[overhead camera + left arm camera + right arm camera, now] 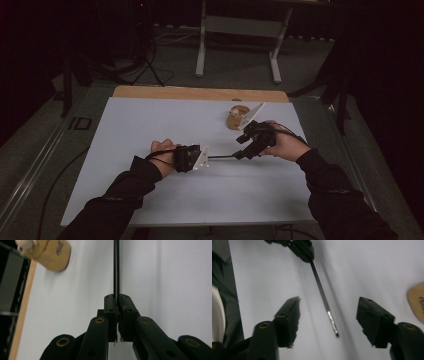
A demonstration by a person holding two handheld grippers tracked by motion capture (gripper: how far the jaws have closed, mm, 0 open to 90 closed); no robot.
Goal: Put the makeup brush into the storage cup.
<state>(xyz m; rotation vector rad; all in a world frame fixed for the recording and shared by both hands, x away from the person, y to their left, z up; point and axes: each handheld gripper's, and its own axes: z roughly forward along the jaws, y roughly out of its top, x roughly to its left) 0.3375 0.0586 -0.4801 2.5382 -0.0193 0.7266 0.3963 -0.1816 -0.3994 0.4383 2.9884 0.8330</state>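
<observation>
At table centre, on the white tabletop [150, 130]: one thin black metal rod [221, 157], held clear of the surface.

Long axis: in the high view it runs level, from 9 o'clock to 3 o'clock, between the two hands. In the left gripper view the rod [116, 267] runs straight away toward 12 o'clock. In the right gripper view the rod [323, 296] slants from 11 o'clock down to 5 o'clock, its bare tip nearest the camera.

Left gripper [200, 158]: jaws fully closed on the near end of the rod; in the left gripper view [116, 298] the pads clamp it at their tips. The grey plate faces toward 3 o'clock.

Right gripper [240, 154]: jaws spread wide, pads touching nothing. In the right gripper view [329, 317] the free end of the rod lies in the gap between the jaws, apart from both pads, slightly nearer the left one.

Also present: a tan wooden object [236, 118] with dark printed markings, at 12 o'clock from the right gripper, near the far edge of the tabletop; exact kind cannot be told. It shows at 11 o'clock in the left gripper view [51, 255] and at 3 o'clock in the right gripper view [417, 302]. A wooden strip [200, 93] borders the far side of the tabletop.
</observation>
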